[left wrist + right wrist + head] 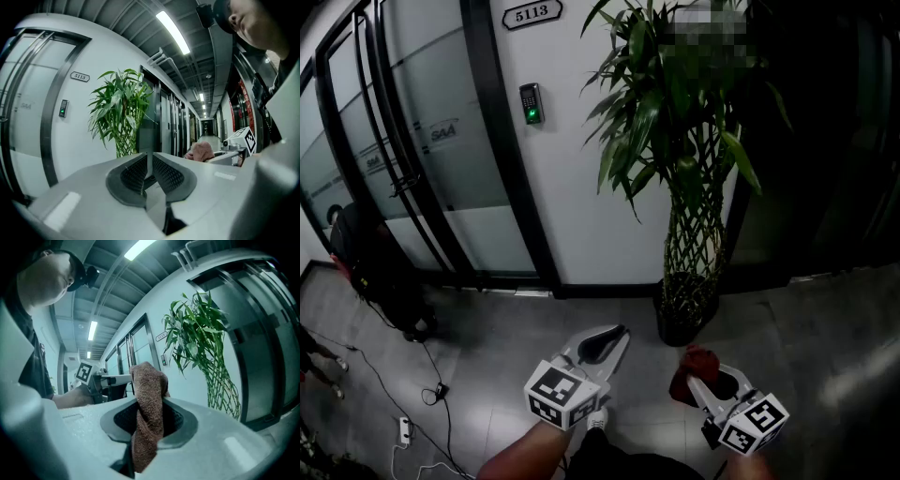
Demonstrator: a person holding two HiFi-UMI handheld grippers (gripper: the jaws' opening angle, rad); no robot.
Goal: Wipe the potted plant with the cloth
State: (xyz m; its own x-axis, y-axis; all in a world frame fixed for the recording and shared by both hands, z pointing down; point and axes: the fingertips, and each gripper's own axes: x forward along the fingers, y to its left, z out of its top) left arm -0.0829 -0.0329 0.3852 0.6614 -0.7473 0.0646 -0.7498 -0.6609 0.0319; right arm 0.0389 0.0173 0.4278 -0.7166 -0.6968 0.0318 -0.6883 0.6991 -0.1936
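The potted plant (675,122) is tall, with long green leaves over a woven lattice trunk, and stands in a dark pot (678,323) against the white wall. It also shows in the left gripper view as the plant (119,112) and in the right gripper view as the plant (201,338). My right gripper (697,377) is shut on a reddish-brown cloth (147,413), which sticks up between its jaws just short of the pot. My left gripper (615,336) hovers left of the pot. Its jaws are nearly together with nothing between them, as the left gripper (147,161) shows close up.
Glass doors with dark frames (412,169) fill the left side. A card reader (530,103) hangs on the wall beside them. A person in dark clothes (375,262) stands by the doors. A cable and power strip (405,429) lie on the grey floor at lower left.
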